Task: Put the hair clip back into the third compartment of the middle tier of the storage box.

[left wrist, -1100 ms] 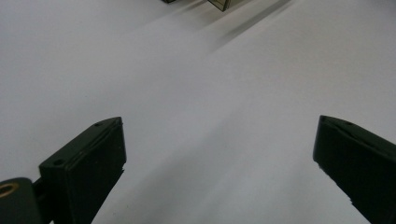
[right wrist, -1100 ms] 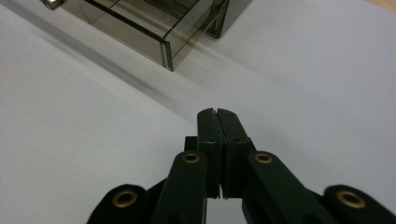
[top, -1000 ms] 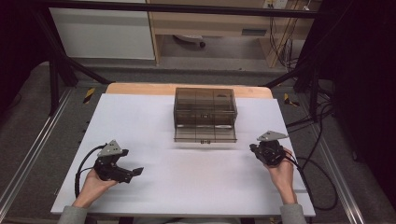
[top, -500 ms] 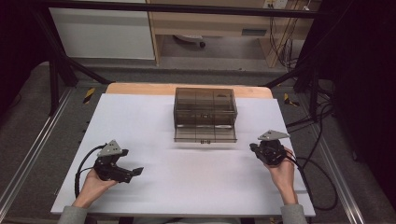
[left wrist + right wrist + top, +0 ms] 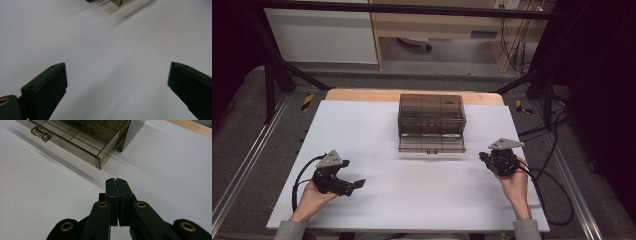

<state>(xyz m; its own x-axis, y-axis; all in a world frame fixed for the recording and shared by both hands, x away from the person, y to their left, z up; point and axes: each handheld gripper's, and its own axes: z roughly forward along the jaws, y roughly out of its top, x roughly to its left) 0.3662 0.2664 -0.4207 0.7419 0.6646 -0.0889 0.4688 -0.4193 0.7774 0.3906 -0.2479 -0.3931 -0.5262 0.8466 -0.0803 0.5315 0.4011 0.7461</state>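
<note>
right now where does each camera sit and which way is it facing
High view: fixed above the person's side, looking forward and down on the white table with its smoked drawer box, drawer pulled out; both forearms, left gripper and right gripper show.
Left gripper view: rides that gripper, looking low across the table; its left gripper jaws stand wide apart.
Right gripper view: looks along the shut right gripper at the drawer's corner and knob.
All three views share the drawer box and table.
</note>
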